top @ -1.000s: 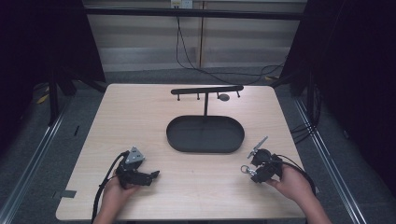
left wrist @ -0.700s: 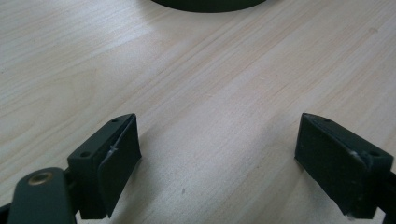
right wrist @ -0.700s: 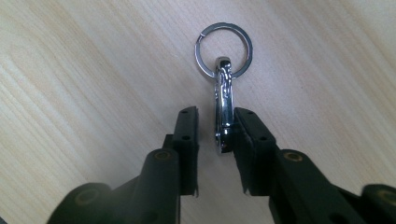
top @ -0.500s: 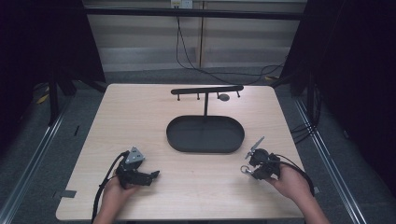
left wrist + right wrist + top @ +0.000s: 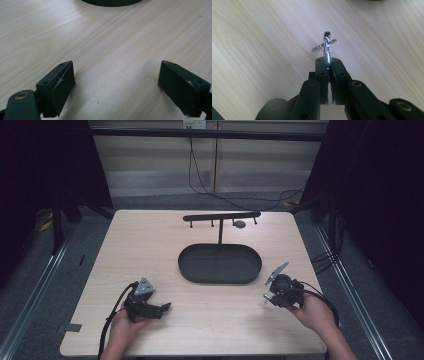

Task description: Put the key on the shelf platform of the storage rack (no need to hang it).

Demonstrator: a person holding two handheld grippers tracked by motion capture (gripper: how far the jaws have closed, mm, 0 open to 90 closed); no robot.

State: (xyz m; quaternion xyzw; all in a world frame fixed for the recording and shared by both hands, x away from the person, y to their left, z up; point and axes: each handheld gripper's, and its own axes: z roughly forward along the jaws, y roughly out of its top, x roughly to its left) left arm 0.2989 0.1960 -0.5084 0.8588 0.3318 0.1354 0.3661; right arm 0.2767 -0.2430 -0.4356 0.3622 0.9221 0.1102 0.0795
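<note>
Metal clasp point(image 5: 326, 48) clamped edge-on in my right gripper point(image 5: 328, 62); my left gripper point(image 5: 116, 82) spread wide, empty, over the table point(image 5: 105, 45).

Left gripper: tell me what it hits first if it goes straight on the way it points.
Probably the black oval tray. The left gripper has open jaws over bare table, and the tray's rim lies ahead at the view's top edge. Its downward tilt is hard to judge, so it may touch wood first.

Looks like a lab/test setup. Bare wood table point(image 5: 150, 250) w/ black curtains point(image 5: 45, 165) both sides, cables point(image 5: 200, 175) on floor, metal rails point(image 5: 30, 285) round the table.
</note>
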